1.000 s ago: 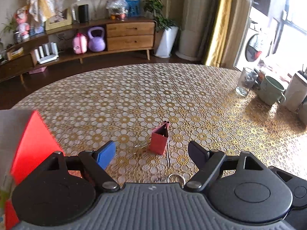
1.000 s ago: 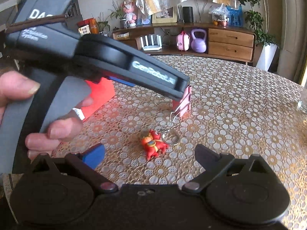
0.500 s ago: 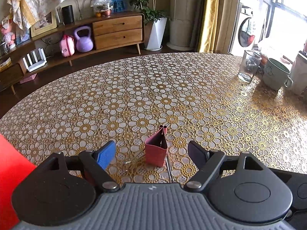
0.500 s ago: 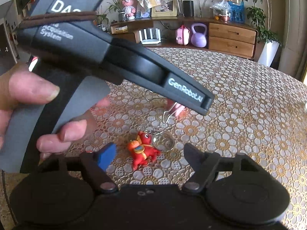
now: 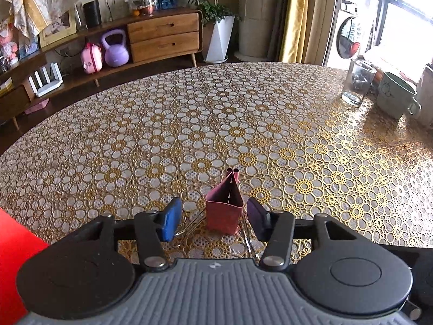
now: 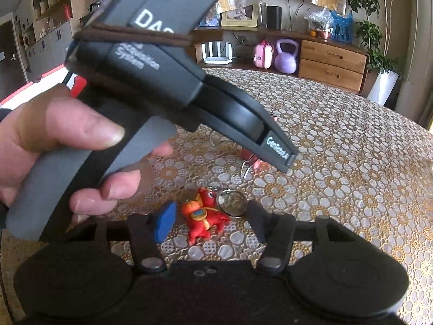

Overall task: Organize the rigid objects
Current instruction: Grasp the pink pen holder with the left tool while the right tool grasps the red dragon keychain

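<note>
A pink binder clip [image 5: 224, 206] stands on the flower-patterned tablecloth [image 5: 243, 124], its wire handles lying flat toward me. My left gripper [image 5: 213, 222] straddles it; the jaws are closing, with a small gap still showing on each side. In the right wrist view a red toy keychain [image 6: 203, 218] with a metal ring [image 6: 232, 203] lies between the fingers of my right gripper [image 6: 211, 222]. Those jaws are closing too, and the pads stand close beside the toy without pressing it. A hand [image 6: 54, 146] holds the left gripper's body, which hides most of the clip [image 6: 253, 160].
A drinking glass [image 5: 357, 84], a green mug [image 5: 395, 97] and a white container [image 5: 426, 94] stand at the table's far right. A red object [image 5: 16, 243] lies at the near left edge. Beyond the table is a low wooden sideboard [image 5: 162, 38].
Both grippers' jaws have narrowed. The left gripper came forward and down so the binder clip sits between its fingers. The right gripper's pads closed in beside the red toy.
</note>
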Action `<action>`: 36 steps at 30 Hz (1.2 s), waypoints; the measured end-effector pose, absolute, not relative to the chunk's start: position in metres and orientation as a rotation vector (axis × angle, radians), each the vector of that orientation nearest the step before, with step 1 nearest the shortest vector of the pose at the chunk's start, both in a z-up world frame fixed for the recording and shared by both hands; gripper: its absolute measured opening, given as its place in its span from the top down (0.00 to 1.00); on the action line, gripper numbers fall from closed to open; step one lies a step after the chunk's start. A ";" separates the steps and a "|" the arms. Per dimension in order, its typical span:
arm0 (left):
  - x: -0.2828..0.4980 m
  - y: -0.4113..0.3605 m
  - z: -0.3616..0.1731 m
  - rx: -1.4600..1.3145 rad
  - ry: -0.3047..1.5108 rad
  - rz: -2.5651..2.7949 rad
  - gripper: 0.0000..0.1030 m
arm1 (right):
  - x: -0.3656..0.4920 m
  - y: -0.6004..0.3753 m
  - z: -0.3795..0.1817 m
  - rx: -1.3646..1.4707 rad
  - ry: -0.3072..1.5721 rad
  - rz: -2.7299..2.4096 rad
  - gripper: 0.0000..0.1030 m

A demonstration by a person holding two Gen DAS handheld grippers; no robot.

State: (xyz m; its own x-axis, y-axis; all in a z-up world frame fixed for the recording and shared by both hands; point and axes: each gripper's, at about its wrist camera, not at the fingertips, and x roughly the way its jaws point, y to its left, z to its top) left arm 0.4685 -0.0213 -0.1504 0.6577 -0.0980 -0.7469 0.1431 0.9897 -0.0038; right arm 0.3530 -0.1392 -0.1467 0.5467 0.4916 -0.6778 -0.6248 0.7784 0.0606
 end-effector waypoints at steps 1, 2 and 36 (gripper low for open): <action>0.469 -0.021 -0.151 0.055 0.844 -0.138 0.53 | 0.353 -0.140 -0.147 -0.203 0.734 0.662 0.50; 0.469 -0.020 -0.152 0.053 0.845 -0.141 0.55 | 0.353 -0.141 -0.146 -0.204 0.732 0.661 0.51; 0.410 -0.007 -0.118 0.049 0.818 -0.110 0.76 | 0.311 -0.211 -0.096 -0.003 0.705 0.579 0.88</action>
